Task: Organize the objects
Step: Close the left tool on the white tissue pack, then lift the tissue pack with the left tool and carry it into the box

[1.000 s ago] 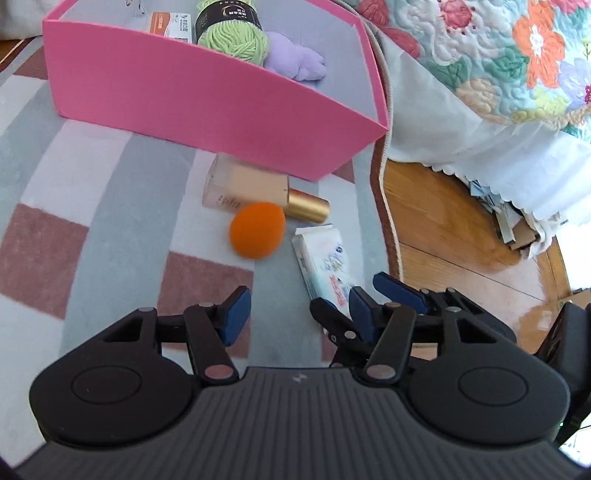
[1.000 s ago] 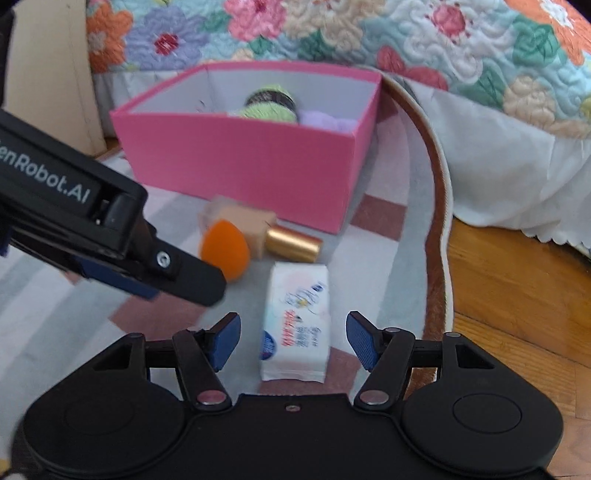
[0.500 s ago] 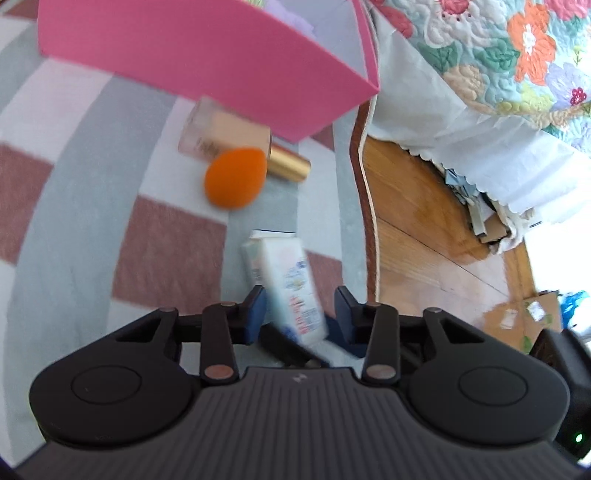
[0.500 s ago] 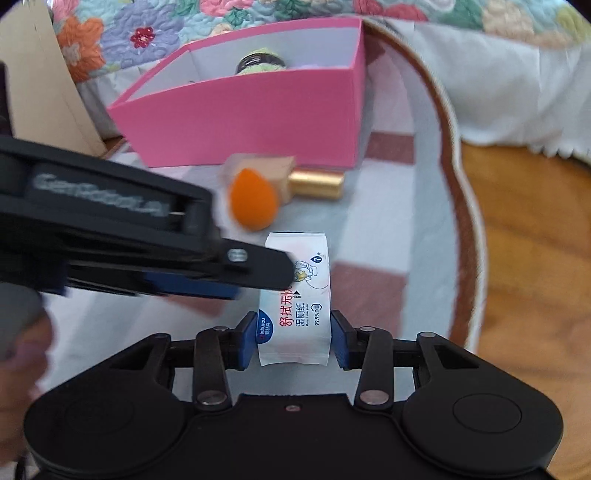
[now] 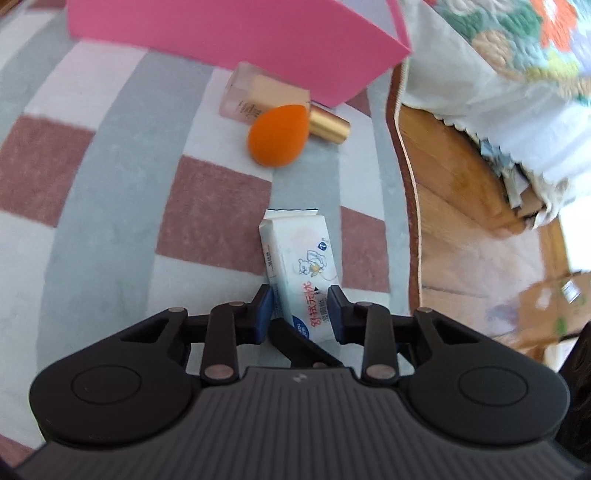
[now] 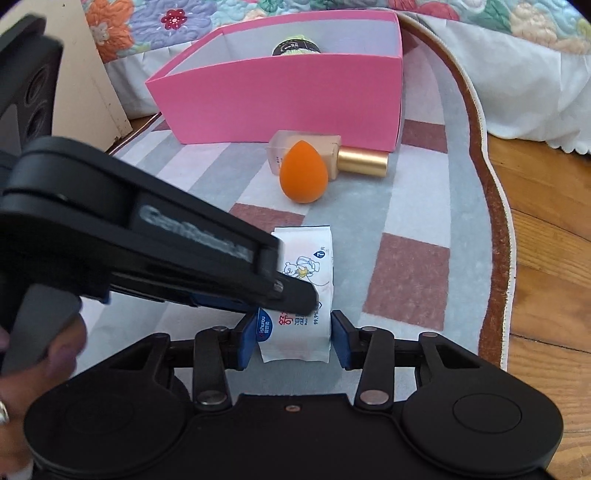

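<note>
While yarn [image 6: 295, 46] already sits in the pink box [image 6: 280, 99], the sponge [image 6: 303, 173] and bottle [image 6: 332, 157] lie on the rug [image 6: 406, 221] beside it. Both the left gripper [image 5: 300, 312] and right gripper [image 6: 293, 338] are clamped on the wipes [image 6: 301, 280], which lie nearer, not yet boxed.

Bedroom in a home: floral quilt [image 6: 332, 11] over a white bed skirt [image 6: 524, 85], checked rug [image 6: 413, 273] on wooden floorboards [image 6: 546, 229].

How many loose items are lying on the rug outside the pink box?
3: wet wipes pack between both grippers, orange makeup sponge and foundation bottle beside the box.
</note>
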`<state>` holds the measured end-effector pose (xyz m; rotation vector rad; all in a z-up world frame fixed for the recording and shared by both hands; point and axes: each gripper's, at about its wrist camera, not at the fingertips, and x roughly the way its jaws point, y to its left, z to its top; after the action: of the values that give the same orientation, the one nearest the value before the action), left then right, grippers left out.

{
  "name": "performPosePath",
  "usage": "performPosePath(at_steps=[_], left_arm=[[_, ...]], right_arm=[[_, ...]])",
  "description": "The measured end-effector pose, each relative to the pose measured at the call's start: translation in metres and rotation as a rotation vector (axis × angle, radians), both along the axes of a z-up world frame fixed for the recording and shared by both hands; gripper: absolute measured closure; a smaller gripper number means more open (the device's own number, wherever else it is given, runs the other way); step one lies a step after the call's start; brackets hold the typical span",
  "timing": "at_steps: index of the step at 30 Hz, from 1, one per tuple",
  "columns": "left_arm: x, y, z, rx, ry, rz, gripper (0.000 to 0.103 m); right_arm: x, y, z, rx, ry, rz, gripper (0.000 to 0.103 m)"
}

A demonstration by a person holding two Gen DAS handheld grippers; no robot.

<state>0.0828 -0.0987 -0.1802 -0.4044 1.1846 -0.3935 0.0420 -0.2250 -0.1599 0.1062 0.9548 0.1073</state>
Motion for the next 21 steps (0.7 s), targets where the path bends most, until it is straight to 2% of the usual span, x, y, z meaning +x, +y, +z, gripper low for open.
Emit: performPosePath(at_steps=[2, 6, 17, 21], left_arm=[[-0.006, -0.004, 0.008, 0.045, -0.033, -0.022, 0.073], [-0.016, 0.000, 0.024, 0.064, -0.066, -0.029, 0.073], [-0.049, 0.036, 0.082, -0.002, -0.130, 0.029, 0.073], [-0.054, 0.047, 0.109, 0.002, -0.169, 0.048, 0.073]], right_arm=[[-0.002, 0.003, 0.003, 0.001, -0.001, 0.004, 0.056], [-0.009, 0.010, 0.016, -0.003, -0.014, 0.021, 0.057], [-0.033, 0.039, 0.077, -0.065, -0.107, 0.138, 0.056], [-0.031, 0.047, 0.103, -0.058, -0.136, 0.168, 0.056]])
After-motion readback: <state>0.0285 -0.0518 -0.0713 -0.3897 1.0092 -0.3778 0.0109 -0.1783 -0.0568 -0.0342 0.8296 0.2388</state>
